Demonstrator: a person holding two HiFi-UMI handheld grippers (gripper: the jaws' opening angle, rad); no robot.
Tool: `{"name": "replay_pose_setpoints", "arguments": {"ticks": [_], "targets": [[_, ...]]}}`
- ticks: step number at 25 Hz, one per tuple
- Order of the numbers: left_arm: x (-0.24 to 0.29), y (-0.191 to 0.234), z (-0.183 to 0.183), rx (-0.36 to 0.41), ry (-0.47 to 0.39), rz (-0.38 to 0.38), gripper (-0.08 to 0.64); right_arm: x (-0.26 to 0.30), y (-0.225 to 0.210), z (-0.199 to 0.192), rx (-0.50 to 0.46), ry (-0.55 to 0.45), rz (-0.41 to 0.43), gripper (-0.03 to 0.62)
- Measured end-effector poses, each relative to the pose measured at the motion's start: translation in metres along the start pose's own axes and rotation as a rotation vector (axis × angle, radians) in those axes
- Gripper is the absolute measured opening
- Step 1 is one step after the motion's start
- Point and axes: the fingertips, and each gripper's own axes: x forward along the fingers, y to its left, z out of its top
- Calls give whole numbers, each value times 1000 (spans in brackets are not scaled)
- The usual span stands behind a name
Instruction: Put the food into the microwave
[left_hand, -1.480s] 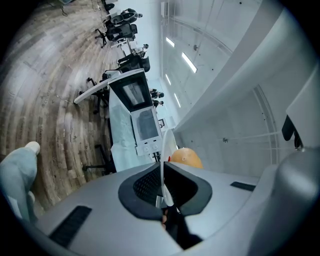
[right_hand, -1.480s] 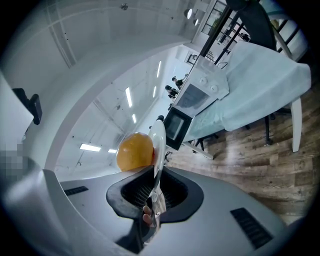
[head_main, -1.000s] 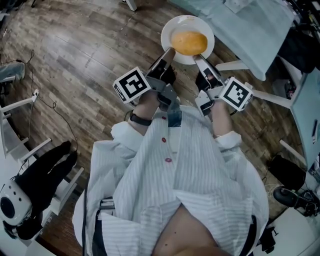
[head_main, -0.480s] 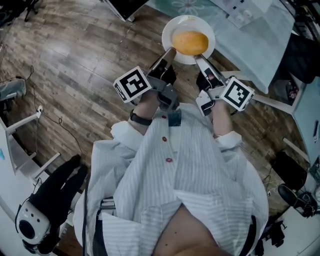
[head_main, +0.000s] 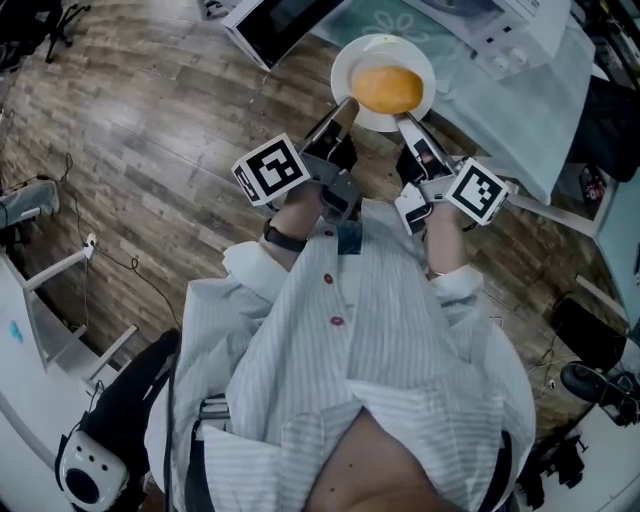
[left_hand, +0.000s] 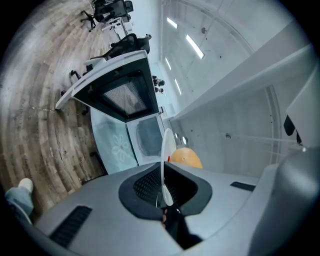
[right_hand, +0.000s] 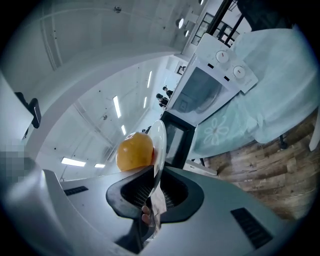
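A white plate (head_main: 352, 57) carries a round orange bun (head_main: 388, 88). I hold it out in front of me between both grippers. My left gripper (head_main: 346, 101) is shut on the plate's left rim, and my right gripper (head_main: 403, 118) is shut on its right rim. In the left gripper view the plate (left_hand: 165, 150) shows edge-on between the pads of that gripper (left_hand: 164, 187), with the bun (left_hand: 184, 158) behind. In the right gripper view, the gripper (right_hand: 152, 189) pinches the plate (right_hand: 159, 142) beside the bun (right_hand: 134, 151). The white microwave (right_hand: 210, 82) stands on a teal-clothed table (head_main: 510, 100), its door (head_main: 285, 25) swung open.
Wooden floor (head_main: 150, 130) lies to the left. White chair frames (head_main: 60, 300) and a black seat (head_main: 130, 400) stand at the lower left. Dark bags and gear (head_main: 590, 345) sit on the floor at the right, beside the table's white legs (head_main: 575, 205).
Both grippers carried the plate toward the table. The microwave and its open door have come into the top of the head view. Both grips are unchanged.
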Motion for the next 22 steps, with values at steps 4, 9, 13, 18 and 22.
{"name": "replay_pose_setpoints", "arguments": {"ticks": [4, 9, 13, 18, 22], "targets": [[1, 13, 11, -8, 28, 5, 17, 15, -4, -7, 9, -16, -18, 52], [9, 22, 15, -31, 44, 8, 17, 21, -11, -3, 15, -9, -50, 52], [19, 26, 17, -43, 59, 10, 17, 25, -19, 2, 28, -15, -69, 52], [40, 31, 26, -47, 79, 13, 17, 36, -31, 18, 52, -30, -88, 52], [69, 34, 34, -43, 101, 15, 17, 47, -44, 40, 54, -44, -92, 52]]}}
